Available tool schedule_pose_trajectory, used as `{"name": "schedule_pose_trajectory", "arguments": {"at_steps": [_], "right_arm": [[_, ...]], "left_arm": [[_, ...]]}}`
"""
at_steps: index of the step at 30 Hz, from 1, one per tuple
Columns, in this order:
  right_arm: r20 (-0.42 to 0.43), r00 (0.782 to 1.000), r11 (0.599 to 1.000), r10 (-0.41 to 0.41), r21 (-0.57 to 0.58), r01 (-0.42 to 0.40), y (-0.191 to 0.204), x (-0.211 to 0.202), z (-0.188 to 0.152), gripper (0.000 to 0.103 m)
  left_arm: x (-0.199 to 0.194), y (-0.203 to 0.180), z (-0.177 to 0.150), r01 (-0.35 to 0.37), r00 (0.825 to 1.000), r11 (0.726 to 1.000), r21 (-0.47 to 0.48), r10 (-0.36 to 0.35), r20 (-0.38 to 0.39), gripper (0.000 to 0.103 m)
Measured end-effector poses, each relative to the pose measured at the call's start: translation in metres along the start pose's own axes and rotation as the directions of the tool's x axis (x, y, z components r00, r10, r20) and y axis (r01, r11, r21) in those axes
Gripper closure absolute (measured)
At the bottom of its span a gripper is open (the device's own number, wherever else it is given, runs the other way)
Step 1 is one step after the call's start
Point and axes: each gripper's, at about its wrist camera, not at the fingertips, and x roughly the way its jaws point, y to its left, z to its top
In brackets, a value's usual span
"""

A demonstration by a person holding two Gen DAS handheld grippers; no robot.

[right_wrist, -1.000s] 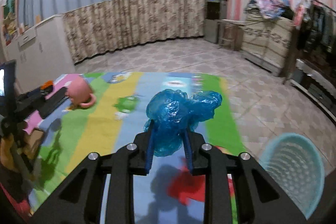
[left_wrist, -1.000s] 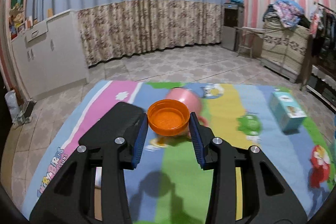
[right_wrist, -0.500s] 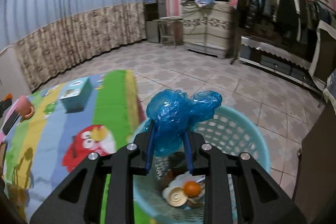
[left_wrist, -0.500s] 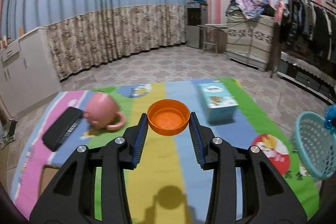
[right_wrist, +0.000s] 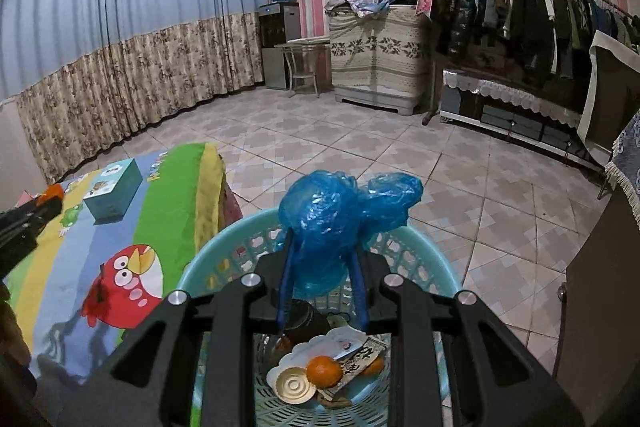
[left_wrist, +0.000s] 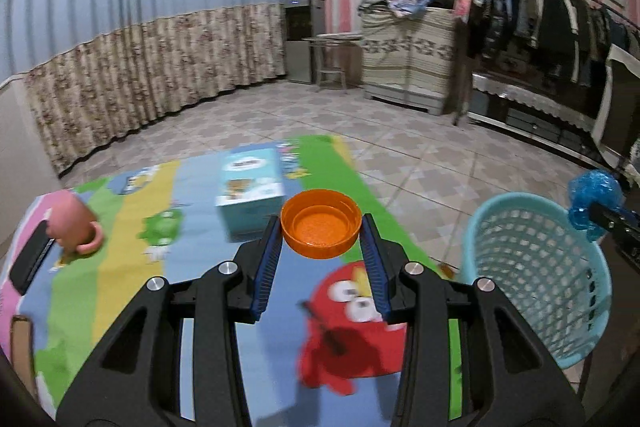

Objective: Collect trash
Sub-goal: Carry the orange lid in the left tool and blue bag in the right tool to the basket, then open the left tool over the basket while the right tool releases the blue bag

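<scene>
My left gripper point(left_wrist: 320, 245) is shut on an orange plastic lid point(left_wrist: 320, 223) and holds it above the colourful play mat point(left_wrist: 168, 287). My right gripper point(right_wrist: 322, 255) is shut on a crumpled blue plastic bag point(right_wrist: 332, 215) and holds it right over the light-blue mesh basket point(right_wrist: 424, 247). The basket also shows at the right of the left wrist view point(left_wrist: 536, 267), with the blue bag point(left_wrist: 594, 197) above its far rim. Inside the basket lie an orange, a round lid and paper scraps point(right_wrist: 320, 371).
On the mat lie a teal tissue box point(left_wrist: 250, 187), a pink mug point(left_wrist: 76, 223) on its side and a black flat device point(left_wrist: 30, 263). A dark cabinet point(right_wrist: 600, 307) stands right of the basket. Tiled floor point(right_wrist: 400, 155) stretches to the clothes rack and dresser.
Both grippers have swung right across the mat. The basket has come closer in the left view. The right gripper now hangs lower over the basket, bag still held.
</scene>
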Motion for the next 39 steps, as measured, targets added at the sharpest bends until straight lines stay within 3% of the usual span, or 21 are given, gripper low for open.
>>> {"name": "schedule_pose_trajectory", "arguments": {"at_steps": [18, 33, 34, 35, 37, 39], "right_arm": [[-0.01, 1.0, 0.997, -0.02, 0.07, 0.02, -0.043, 0.003, -0.005, 0.078], [-0.025, 1.0, 0.99, -0.016, 0.138, 0.019, -0.063, 0.006, -0.012, 0.078], [-0.026, 1.0, 0.991, -0.016, 0.135, 0.019, -0.063, 0.006, -0.012, 0.078], [-0.028, 1.0, 0.991, -0.014, 0.134, 0.018, -0.063, 0.007, -0.011, 0.078], [-0.03, 0.999, 0.991, -0.012, 0.132, 0.016, -0.063, 0.008, -0.012, 0.078], [-0.031, 0.999, 0.991, -0.011, 0.132, 0.015, -0.062, 0.009, -0.012, 0.078]], "left_arm": [[0.018, -0.121, -0.005, 0.178, 0.984, 0.972, 0.152, -0.173, -0.048, 0.064], [0.035, -0.171, -0.006, 0.245, 0.968, 0.948, 0.204, -0.229, -0.098, 0.064], [0.037, -0.172, -0.005, 0.243, 0.969, 0.948, 0.205, -0.226, -0.101, 0.061], [0.04, -0.171, -0.005, 0.238, 0.97, 0.95, 0.203, -0.22, -0.108, 0.052], [0.042, -0.168, -0.003, 0.221, 0.973, 0.956, 0.191, -0.205, -0.103, 0.042], [0.043, -0.165, -0.002, 0.215, 0.975, 0.959, 0.182, -0.199, -0.103, 0.041]]}}
